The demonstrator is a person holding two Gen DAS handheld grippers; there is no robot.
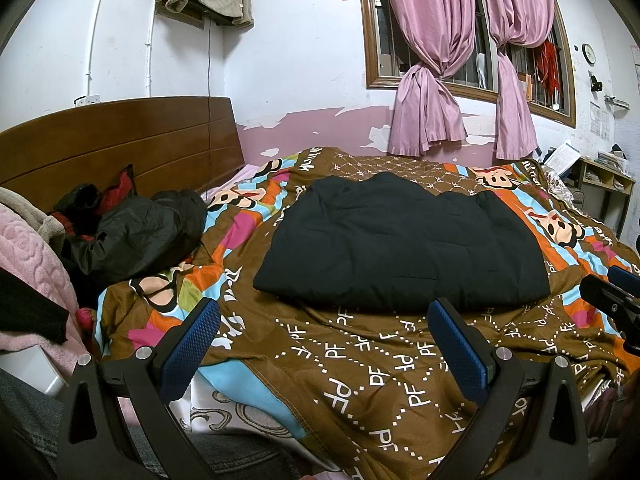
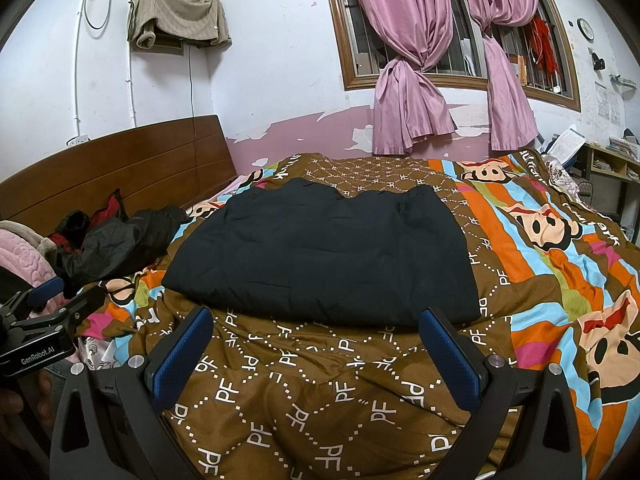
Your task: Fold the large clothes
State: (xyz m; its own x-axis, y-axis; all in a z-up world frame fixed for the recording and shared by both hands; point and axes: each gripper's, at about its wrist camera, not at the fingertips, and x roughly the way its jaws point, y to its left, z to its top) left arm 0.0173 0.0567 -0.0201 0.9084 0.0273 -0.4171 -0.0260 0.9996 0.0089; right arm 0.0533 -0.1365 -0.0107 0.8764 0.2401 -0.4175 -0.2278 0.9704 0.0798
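Note:
A black padded garment (image 1: 404,244) (image 2: 324,256) lies folded into a flat rectangle in the middle of the bed, on a brown patterned quilt (image 1: 360,360) (image 2: 304,380). My left gripper (image 1: 324,308) hovers open just short of the garment's near edge, nothing between its blue pads. My right gripper (image 2: 316,318) is likewise open and empty, a little back from the same edge. The left gripper (image 2: 60,296) also shows at the left edge of the right wrist view, and the right gripper (image 1: 616,292) at the right edge of the left wrist view.
A heap of dark jackets (image 1: 136,232) (image 2: 116,240) with a red lining lies by the wooden headboard (image 1: 120,140). Pink and grey blankets (image 1: 36,248) pile at the left. Pink curtains (image 1: 432,80) hang behind the bed, and a shelf unit (image 1: 604,184) stands at the right.

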